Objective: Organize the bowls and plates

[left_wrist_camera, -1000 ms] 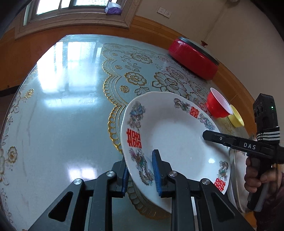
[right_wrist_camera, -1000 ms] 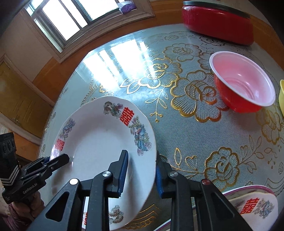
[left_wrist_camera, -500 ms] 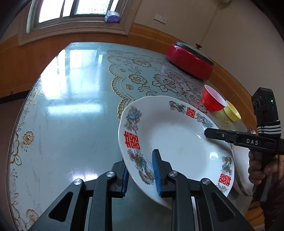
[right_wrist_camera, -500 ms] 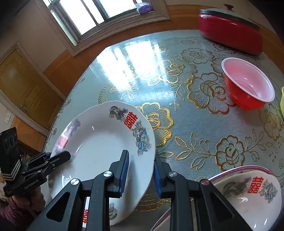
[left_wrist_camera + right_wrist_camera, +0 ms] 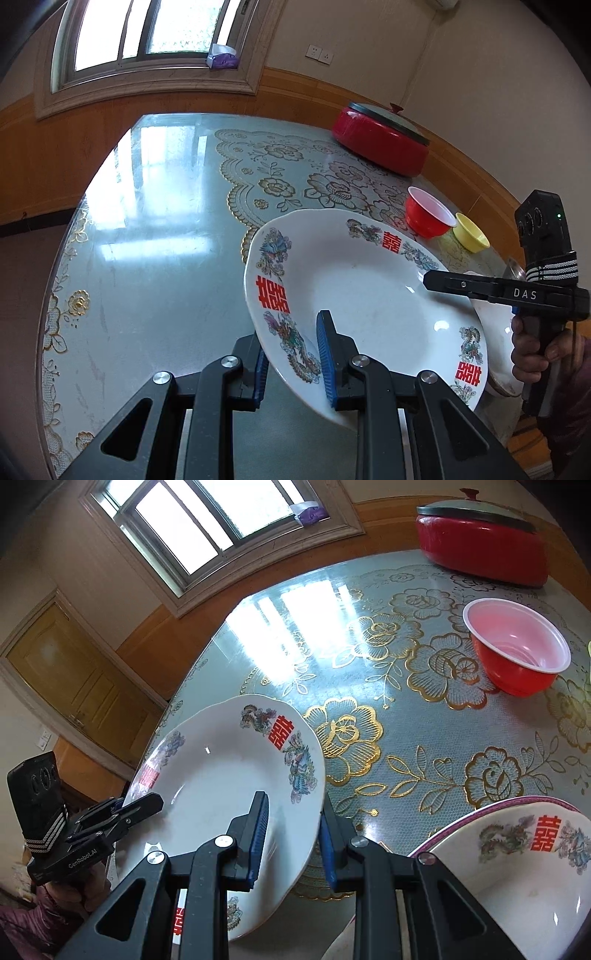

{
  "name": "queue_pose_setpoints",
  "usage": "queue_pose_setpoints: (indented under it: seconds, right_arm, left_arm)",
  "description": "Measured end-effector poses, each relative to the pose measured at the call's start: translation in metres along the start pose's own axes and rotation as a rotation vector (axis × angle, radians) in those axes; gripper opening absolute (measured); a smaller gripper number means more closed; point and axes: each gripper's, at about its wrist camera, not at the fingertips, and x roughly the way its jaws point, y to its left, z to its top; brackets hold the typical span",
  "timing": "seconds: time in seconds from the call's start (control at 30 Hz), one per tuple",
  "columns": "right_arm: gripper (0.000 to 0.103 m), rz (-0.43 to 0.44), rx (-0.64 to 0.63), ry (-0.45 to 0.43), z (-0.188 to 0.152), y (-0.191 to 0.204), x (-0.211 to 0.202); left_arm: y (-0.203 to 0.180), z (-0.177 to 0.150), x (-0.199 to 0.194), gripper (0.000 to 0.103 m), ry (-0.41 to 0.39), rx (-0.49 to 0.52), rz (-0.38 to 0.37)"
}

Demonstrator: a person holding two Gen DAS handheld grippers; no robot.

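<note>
A white plate [image 5: 369, 302] with red characters and dragon patterns hangs tilted above the table, held from two sides. My left gripper [image 5: 291, 354] is shut on its near-left rim, one blue pad above and one below. My right gripper [image 5: 293, 812] is shut on the opposite rim [image 5: 314, 775]. Each wrist view shows the other gripper at the plate's far edge: the right gripper [image 5: 439, 282] and the left gripper [image 5: 144, 805]. A second patterned dish [image 5: 517, 878] with a pink rim sits low at the right, partly behind the right gripper's arm.
On the round glass-topped table [image 5: 166, 258] with gold floral lace stand a red bowl [image 5: 517, 642], a small yellow bowl [image 5: 471, 232] and a lidded red pot [image 5: 380, 144] at the far side. A person's hand [image 5: 532, 354] holds the right gripper's handle. A window and wood-panelled wall lie beyond.
Both grippers have risen and drawn back toward the table's near edge with the plate between them. More of the second dish shows in the right wrist view.
</note>
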Motion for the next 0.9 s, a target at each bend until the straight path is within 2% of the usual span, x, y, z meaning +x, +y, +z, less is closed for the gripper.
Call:
queue_pose_setpoints:
  seconds: [0.47,0.7,0.9]
  right_arm:
    - [0.025,0.016,0.068,-0.099,-0.034,-0.014,-0.055]
    - [0.025,-0.025,0.13,-0.186,-0.059,-0.027,-0.103]
    - [0.025,-0.093,0.206,-0.239,-0.088,-0.051,-0.14]
  left_arm:
    - [-0.036,0.004,-0.009,0.024,-0.011,0.082,-0.074]
    - [-0.079,0.007,-0.006,0.024,-0.005,0.163,-0.151]
    - [-0.124,0.004,0.009,0.024,0.026,0.227,-0.215]
